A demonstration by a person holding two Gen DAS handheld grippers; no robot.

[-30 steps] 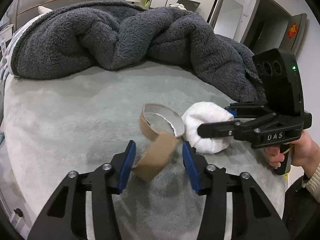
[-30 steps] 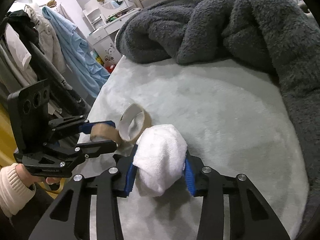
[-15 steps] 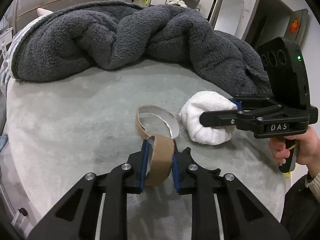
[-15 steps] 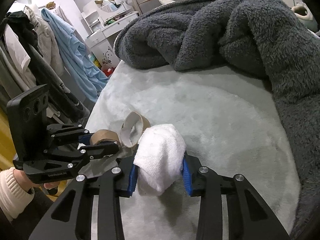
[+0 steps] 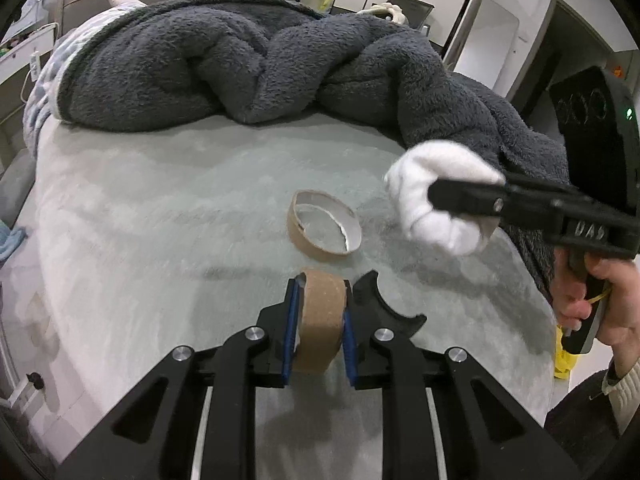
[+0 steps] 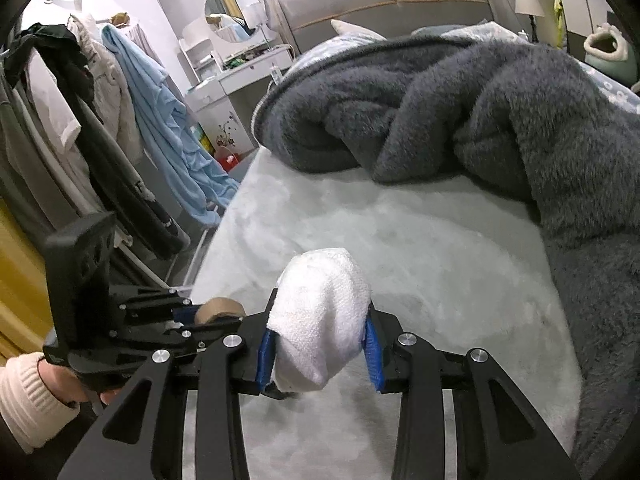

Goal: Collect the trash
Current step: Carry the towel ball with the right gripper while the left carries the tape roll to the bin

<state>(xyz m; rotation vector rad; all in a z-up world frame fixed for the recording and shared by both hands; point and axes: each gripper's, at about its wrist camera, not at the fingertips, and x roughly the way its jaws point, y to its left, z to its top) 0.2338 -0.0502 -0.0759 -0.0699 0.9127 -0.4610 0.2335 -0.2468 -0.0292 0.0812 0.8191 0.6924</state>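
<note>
Right now my left tongs (image 5: 320, 320) have just closed on a brown cardboard ring (image 5: 322, 320), its blue pads (image 5: 290, 332) pressing both sides. My right tongs (image 6: 320, 344) clamp a white wadded cloth (image 6: 320, 320), held clear of the bed (image 6: 420, 240). A second cardboard ring (image 5: 324, 226) lies flat on the bed, just beyond the held ring and left of the cloth. Behind it a dark grey blanket (image 5: 240, 68) is heaped.

Even, dim indoor light; soft shadows fall on the bed (image 5: 160, 208) beneath the jaws. Fisheye bending and black corners frame both views. The white wad (image 5: 436, 196) is motion-blurred.
</note>
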